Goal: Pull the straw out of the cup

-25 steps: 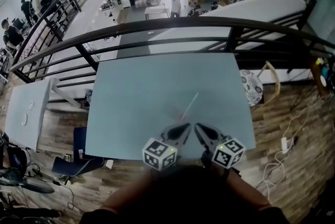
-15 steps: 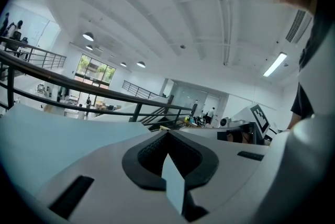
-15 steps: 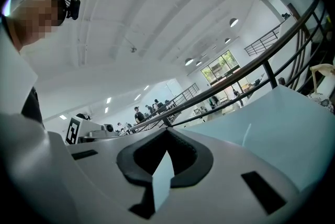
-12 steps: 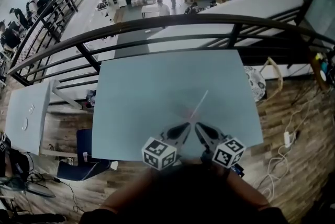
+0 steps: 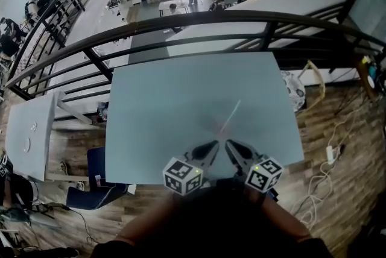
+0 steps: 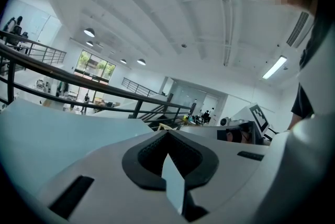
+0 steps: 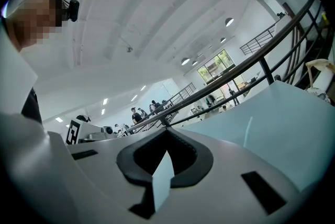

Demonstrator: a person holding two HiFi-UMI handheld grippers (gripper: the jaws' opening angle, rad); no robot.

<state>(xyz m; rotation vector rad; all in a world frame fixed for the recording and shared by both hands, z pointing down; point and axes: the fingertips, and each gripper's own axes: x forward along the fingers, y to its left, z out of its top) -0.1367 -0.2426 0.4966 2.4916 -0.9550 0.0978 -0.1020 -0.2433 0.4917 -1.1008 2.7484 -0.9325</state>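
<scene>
A thin pale straw (image 5: 230, 117) lies flat on the pale blue table (image 5: 169, 100), just beyond my two grippers; it also shows as a faint line, the straw (image 7: 249, 125), in the right gripper view. No cup shows in any view. My left gripper (image 5: 211, 144) and right gripper (image 5: 228, 144) hover side by side over the table's near edge, tips pointed toward each other. The jaws of the left gripper (image 6: 167, 132) meet with nothing between them. The right gripper (image 7: 167, 130) is shut and empty as well.
A black railing (image 5: 199, 25) runs along the table's far edge with a drop to a lower floor behind it. Another pale table (image 5: 30, 136) stands to the left. A light chair (image 5: 295, 97) and loose cables (image 5: 335, 151) lie on the wooden floor at right.
The head view has shifted slightly, so the table and straw sit a little further right in it. Both grippers stay shut in the same place.
</scene>
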